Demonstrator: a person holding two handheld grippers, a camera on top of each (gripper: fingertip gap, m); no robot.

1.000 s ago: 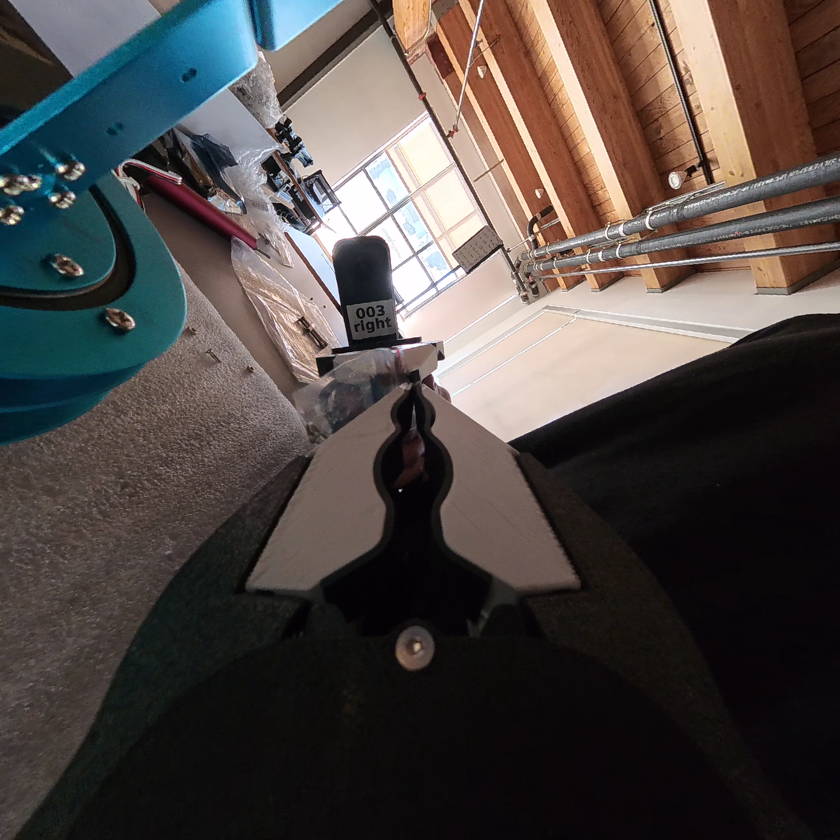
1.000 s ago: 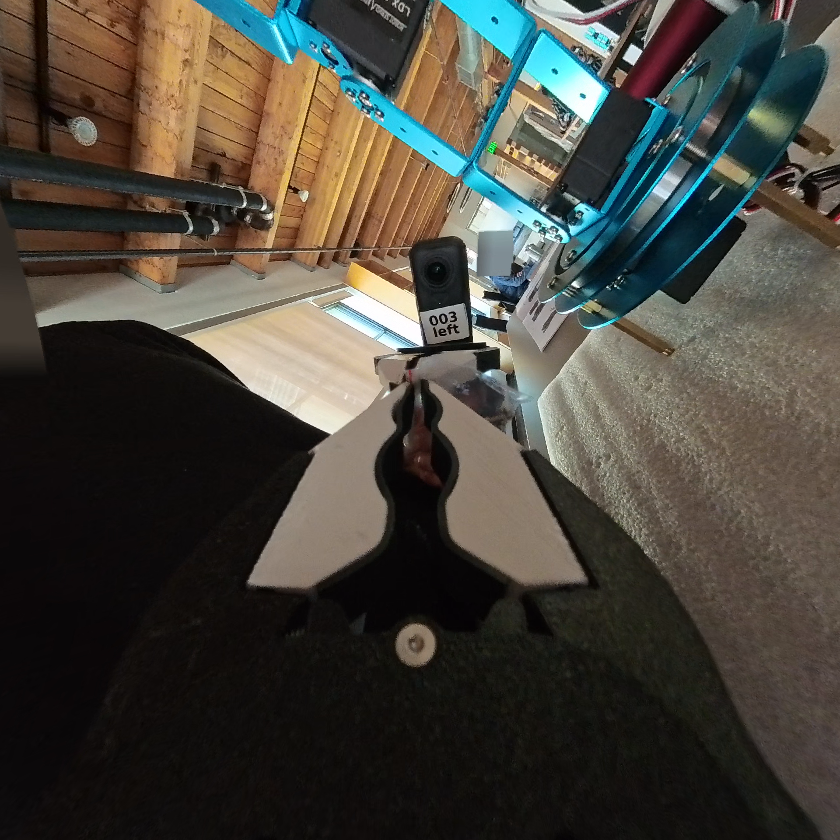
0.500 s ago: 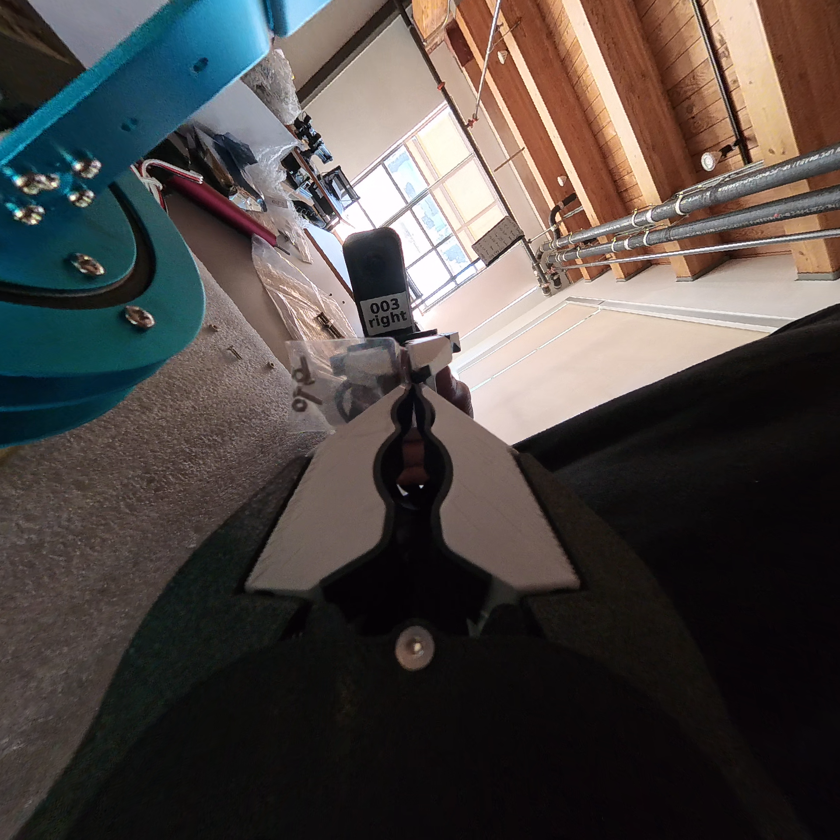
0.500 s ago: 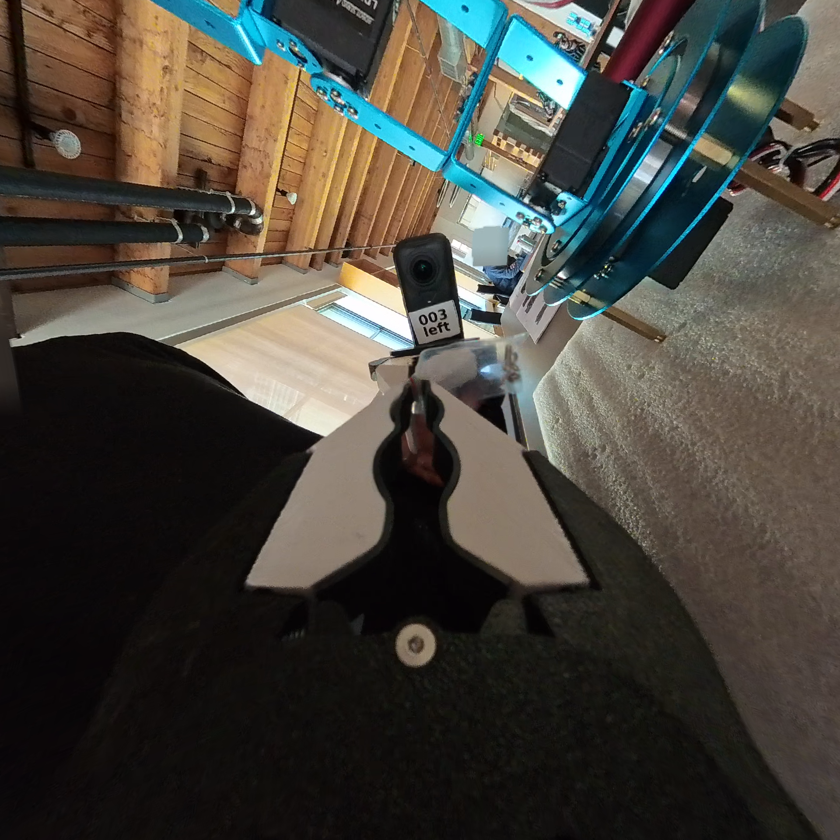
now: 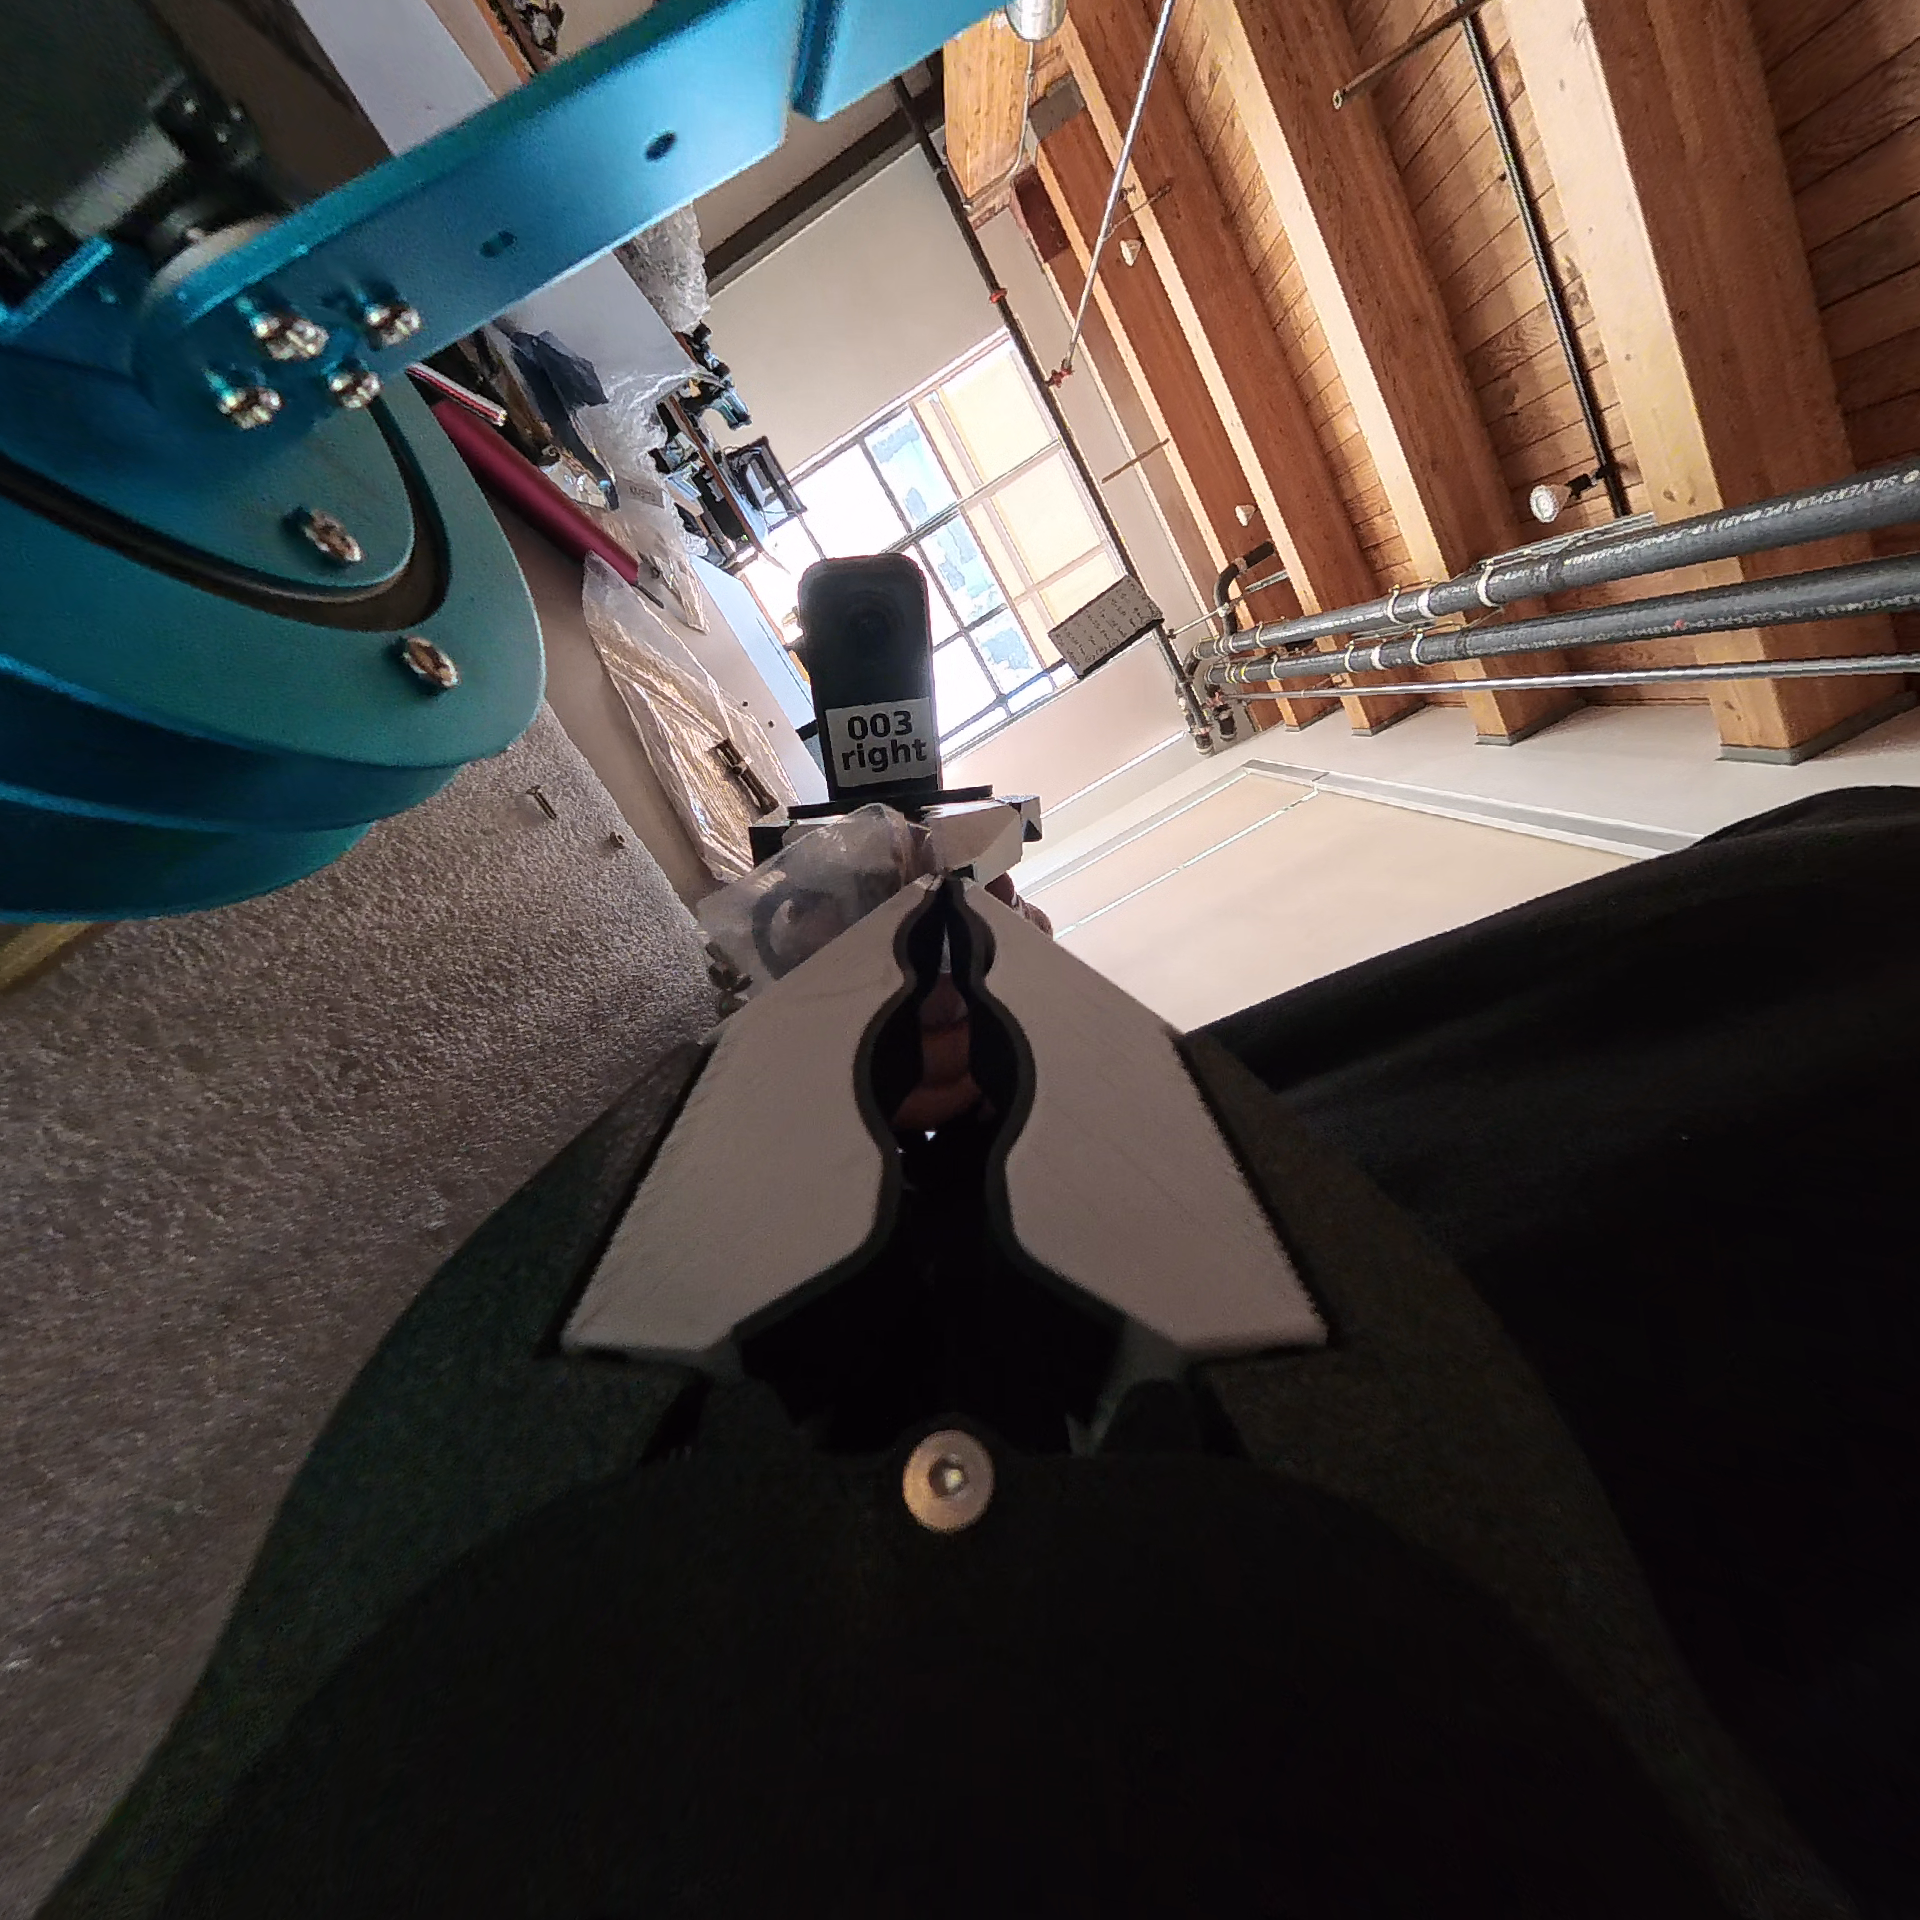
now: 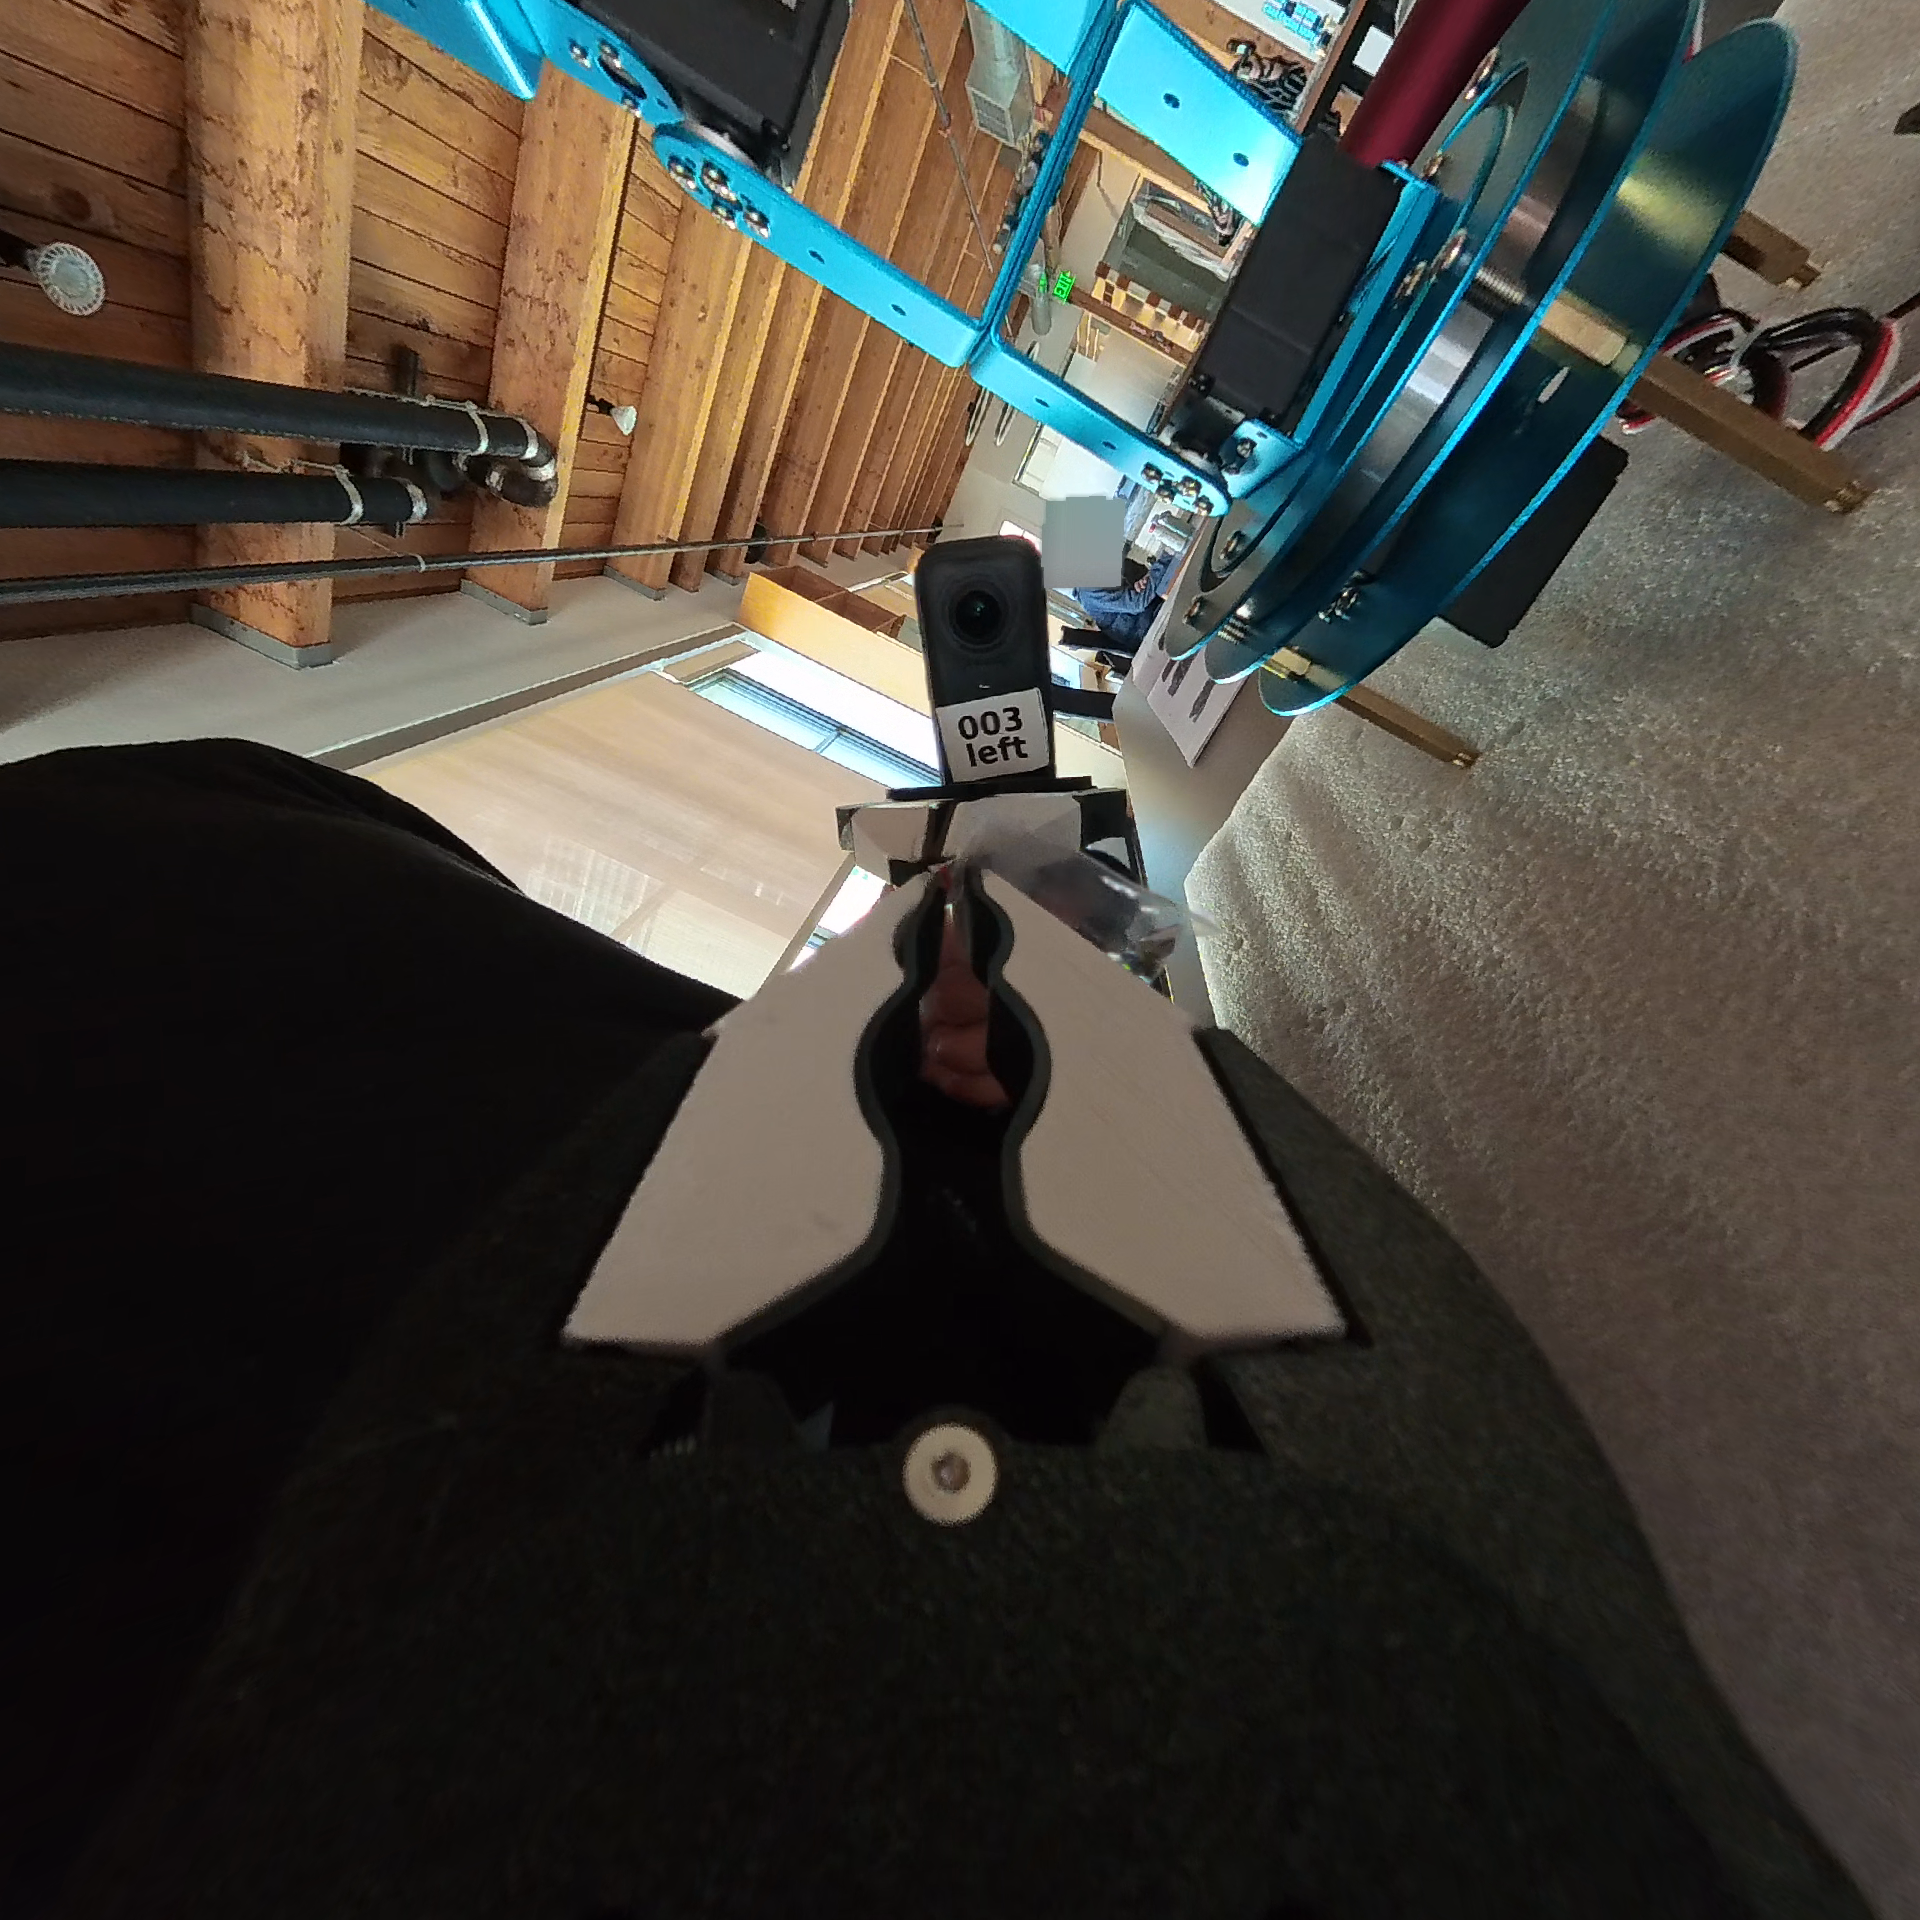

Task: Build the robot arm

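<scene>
My left gripper [image 5: 948,885] and right gripper [image 6: 951,878] point at each other, tip to tip, above a grey carpet-like mat [image 5: 312,1091]. Both are shut on the edge of a small clear plastic bag [image 5: 800,914] with small dark metal parts inside. The bag hangs beside the meeting tips toward the mat, and it also shows in the right wrist view [image 6: 1101,914]. The right gripper's black camera [image 5: 868,644] faces me in the left wrist view. The left gripper's camera [image 6: 982,634] faces me in the right wrist view. A person's fingers show behind the jaws.
A blue metal robot-arm kit with round base discs [image 5: 260,623] stands on the mat close by, seen also in the right wrist view [image 6: 1507,364] with brass standoffs [image 6: 1745,436] and wires. Loose screws [image 5: 540,800] lie on the mat. Clear packets [image 5: 665,686] lie farther off. My left and right fingertips are right by each other.
Both grippers stay shut on the bag. The pair has tilted and shifted, so the blue kit looks larger and closer. The bag, spread flat half a second ago, is now crumpled at the tips.
</scene>
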